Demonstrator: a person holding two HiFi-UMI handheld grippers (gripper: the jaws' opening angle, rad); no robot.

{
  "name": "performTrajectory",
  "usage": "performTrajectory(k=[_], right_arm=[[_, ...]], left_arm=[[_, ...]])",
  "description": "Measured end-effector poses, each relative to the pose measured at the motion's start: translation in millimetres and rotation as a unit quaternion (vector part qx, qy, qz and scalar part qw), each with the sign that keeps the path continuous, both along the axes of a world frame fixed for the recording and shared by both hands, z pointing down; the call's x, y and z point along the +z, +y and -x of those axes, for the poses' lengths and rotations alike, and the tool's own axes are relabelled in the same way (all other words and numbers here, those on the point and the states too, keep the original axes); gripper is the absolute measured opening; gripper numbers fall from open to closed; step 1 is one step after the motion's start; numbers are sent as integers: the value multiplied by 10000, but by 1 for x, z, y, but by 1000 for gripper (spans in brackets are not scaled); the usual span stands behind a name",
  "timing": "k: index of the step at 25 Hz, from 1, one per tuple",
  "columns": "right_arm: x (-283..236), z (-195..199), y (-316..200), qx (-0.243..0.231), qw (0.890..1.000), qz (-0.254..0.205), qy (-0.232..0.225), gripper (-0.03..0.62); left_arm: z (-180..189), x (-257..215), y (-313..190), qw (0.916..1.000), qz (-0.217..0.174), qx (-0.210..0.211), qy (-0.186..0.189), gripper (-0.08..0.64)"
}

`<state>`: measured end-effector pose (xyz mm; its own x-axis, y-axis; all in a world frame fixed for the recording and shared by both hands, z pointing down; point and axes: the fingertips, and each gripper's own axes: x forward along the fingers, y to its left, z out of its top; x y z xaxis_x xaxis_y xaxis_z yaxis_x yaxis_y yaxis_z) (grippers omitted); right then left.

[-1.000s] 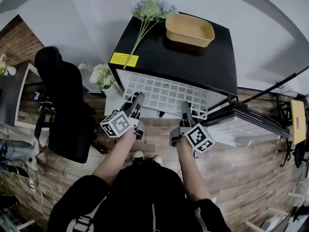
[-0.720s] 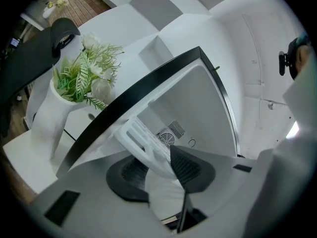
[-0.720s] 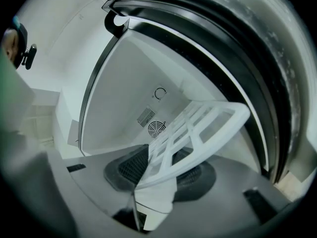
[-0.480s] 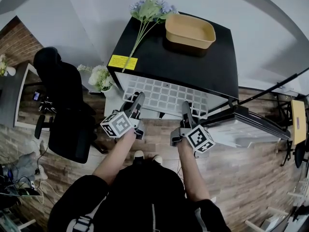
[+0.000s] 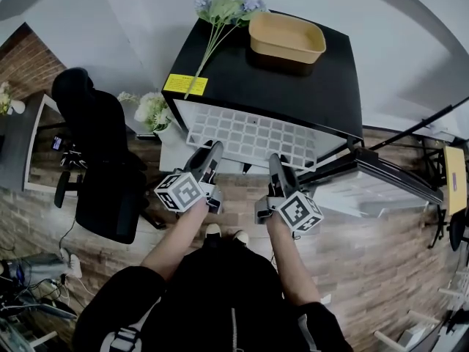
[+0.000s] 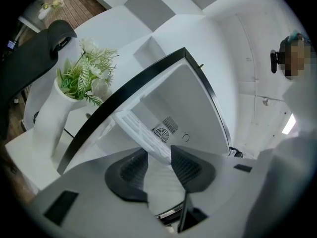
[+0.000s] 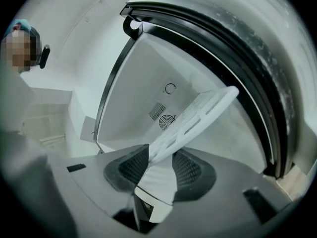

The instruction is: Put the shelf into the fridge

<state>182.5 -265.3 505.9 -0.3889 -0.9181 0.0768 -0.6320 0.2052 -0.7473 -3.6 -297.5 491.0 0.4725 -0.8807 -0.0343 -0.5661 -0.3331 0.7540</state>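
While the shelf [image 5: 249, 134] lies partway inside the fridge [image 5: 293, 86], its near edge juts out toward both grippers.

Head view: the white grid shelf pokes out under the black fridge top, with the left gripper [image 5: 209, 156] at its near left edge and the right gripper [image 5: 275, 166] at its near right edge. The door [image 5: 381, 178] is swung open to the right. A tray [image 5: 287, 39] and flowers [image 5: 220, 9] lie on the top, and a chair [image 5: 102, 160] stands to the left. Left gripper view: the jaws are opening, and the shelf's edge lies between them, not clamped. A vase [image 6: 54, 113] stands left of the fridge. Right gripper view: the jaws are clenched on the shelf's near edge, and the shelf slants away into the white interior toward a round vent [image 7: 167, 121] on the far wall.
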Motion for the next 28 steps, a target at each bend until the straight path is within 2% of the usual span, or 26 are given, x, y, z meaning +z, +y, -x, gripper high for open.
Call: performTrajectory(k=[8, 19, 28], right_arm=[[2, 5, 0, -124, 9999, 62, -24, 132], [-3, -2, -23, 122, 9998, 83, 96, 129], [-3, -4, -41, 124, 9999, 51, 13, 129]], left_arm=[[-3, 2, 2, 9999, 50, 97, -50, 143], [-6, 3, -20, 9999, 71, 74, -77, 143], [-9, 5, -37, 9999, 71, 105, -70, 143]])
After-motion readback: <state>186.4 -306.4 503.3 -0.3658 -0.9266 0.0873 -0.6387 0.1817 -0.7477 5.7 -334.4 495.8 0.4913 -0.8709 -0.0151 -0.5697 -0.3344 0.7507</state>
